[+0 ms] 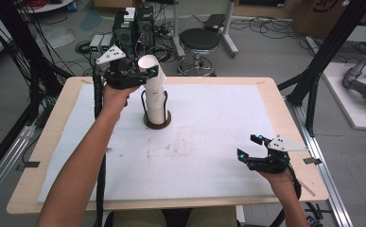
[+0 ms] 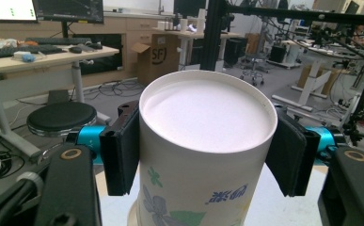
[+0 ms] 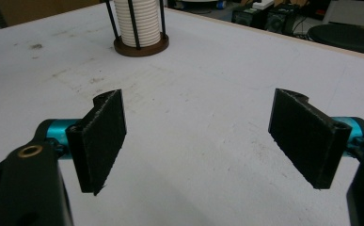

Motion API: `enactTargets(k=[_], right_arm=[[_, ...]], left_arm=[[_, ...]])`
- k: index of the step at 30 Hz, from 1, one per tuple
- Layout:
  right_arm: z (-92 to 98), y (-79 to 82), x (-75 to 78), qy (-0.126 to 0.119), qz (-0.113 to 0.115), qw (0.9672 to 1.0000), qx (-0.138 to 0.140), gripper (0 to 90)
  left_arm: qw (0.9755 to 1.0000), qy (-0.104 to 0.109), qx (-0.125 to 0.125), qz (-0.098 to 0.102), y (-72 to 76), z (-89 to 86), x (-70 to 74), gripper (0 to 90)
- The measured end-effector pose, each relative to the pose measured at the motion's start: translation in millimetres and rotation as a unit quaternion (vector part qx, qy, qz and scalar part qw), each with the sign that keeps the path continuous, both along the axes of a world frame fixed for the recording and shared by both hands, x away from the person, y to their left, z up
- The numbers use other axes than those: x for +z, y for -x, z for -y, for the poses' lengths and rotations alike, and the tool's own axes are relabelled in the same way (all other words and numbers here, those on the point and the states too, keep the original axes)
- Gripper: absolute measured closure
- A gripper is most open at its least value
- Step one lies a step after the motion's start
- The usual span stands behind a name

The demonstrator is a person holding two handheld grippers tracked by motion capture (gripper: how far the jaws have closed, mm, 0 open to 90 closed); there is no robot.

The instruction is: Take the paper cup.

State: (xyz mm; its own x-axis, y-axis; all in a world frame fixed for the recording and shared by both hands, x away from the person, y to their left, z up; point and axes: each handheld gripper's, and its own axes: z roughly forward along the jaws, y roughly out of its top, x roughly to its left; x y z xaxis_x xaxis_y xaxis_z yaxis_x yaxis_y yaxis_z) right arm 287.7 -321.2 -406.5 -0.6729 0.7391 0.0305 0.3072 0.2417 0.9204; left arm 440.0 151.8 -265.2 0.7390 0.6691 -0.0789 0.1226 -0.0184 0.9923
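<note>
A white paper cup (image 1: 147, 62) with a floral print, turned bottom up, is the top one of a stack of cups (image 1: 155, 101). The stack stands in a black-rod holder on a round brown base (image 1: 158, 125) at the table's far middle. My left gripper (image 1: 148, 74) is shut on this top cup, which sits tilted and raised above the rest. In the left gripper view both pads (image 2: 121, 150) press the cup (image 2: 203, 136) just below its rim. My right gripper (image 1: 248, 146) rests low at the near right, open, nothing between its jaws. In the right gripper view the stack (image 3: 137, 21) stands far ahead of the right gripper (image 3: 208, 136).
A white mat (image 1: 209, 132) covers most of the wooden table (image 1: 284, 106). Behind the table are a black stool (image 1: 198, 40), computer boxes (image 1: 133, 26) and floor cables. Black frame posts (image 1: 313, 80) flank the table on both sides.
</note>
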Motion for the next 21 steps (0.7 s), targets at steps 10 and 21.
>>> enactTargets(k=[10,21], right_arm=[[-1.9,0.2,0.3,0.001,-0.001,1.0000,0.000,19.9],[-4.8,-1.0,0.0,0.003,-0.004,1.0000,-0.001,19.9]], left_arm=[[0.9994,0.015,0.004,0.030,18.5,-18.9,26.2,35.4],[0.9993,0.019,0.006,0.032,45.5,-53.4,17.1,35.3]])
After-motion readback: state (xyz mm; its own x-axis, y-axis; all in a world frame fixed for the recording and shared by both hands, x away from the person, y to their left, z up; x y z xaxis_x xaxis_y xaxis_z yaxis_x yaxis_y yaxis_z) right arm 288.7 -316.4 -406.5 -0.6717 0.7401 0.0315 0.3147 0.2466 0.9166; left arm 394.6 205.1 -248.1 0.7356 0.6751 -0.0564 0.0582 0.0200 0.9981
